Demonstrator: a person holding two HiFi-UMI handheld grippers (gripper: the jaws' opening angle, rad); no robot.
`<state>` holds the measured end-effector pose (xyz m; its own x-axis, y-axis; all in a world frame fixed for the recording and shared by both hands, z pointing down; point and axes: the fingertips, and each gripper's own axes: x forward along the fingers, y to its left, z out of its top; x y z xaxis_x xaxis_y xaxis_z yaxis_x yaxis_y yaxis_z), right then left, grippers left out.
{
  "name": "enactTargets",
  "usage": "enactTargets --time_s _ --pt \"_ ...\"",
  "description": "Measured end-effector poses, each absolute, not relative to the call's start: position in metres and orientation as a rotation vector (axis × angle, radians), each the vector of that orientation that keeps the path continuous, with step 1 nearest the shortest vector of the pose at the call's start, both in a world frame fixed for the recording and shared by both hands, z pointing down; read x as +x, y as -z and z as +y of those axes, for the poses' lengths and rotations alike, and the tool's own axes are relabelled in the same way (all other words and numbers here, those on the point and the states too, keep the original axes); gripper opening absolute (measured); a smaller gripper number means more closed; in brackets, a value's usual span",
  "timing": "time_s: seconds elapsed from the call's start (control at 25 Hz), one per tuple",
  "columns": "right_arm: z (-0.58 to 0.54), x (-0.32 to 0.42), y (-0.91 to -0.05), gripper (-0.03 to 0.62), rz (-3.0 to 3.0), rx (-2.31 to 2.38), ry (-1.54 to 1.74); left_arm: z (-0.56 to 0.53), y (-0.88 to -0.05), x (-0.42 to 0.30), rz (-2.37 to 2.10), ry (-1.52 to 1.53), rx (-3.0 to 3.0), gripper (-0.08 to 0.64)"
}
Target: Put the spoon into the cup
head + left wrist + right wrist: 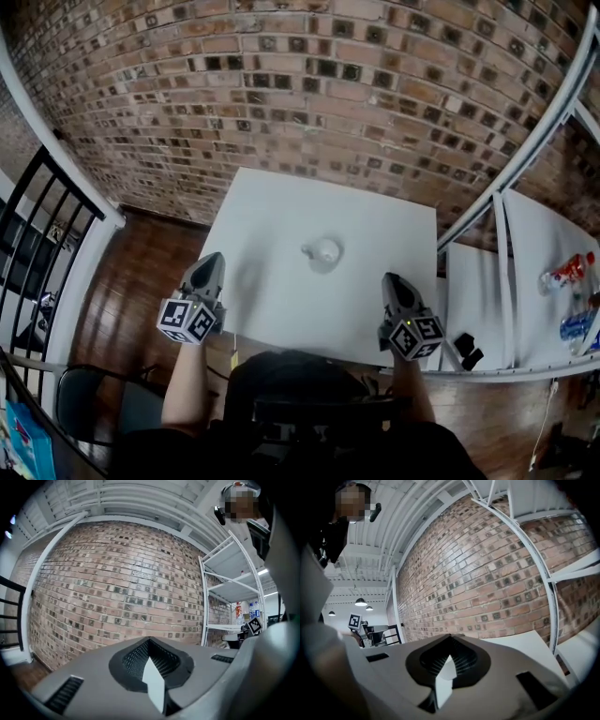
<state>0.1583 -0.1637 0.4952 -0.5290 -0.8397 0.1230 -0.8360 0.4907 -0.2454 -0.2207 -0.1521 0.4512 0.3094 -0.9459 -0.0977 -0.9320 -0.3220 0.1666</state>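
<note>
Brick wall (309, 84), white table (281, 300), white shelving (473, 291) — floor (131, 272) seemingly dark wood.

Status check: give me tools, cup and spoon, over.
Left tool, right tool shut, empty, near table edge. Cup mid-table, apart from both; spoon not discernible. Nothing between tools and cup.

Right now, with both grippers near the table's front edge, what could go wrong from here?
1. The cup is white on a white table, and no spoon can be made out apart from it, so whether the task is done is easy to misjudge.
2. The left gripper and right gripper are both shut and empty; reaching in like that would likely shove or tip the cup rather than grasp anything.
</note>
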Motion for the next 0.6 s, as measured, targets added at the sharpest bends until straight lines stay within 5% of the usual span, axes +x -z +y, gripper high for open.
enactTargets --time_s 0.6 --pt "-0.143 0.162 -0.492 0.002 2.625 -1.547 0.398 -0.134 -0.457 -0.211 -1.765 0.300 2.462 0.002"
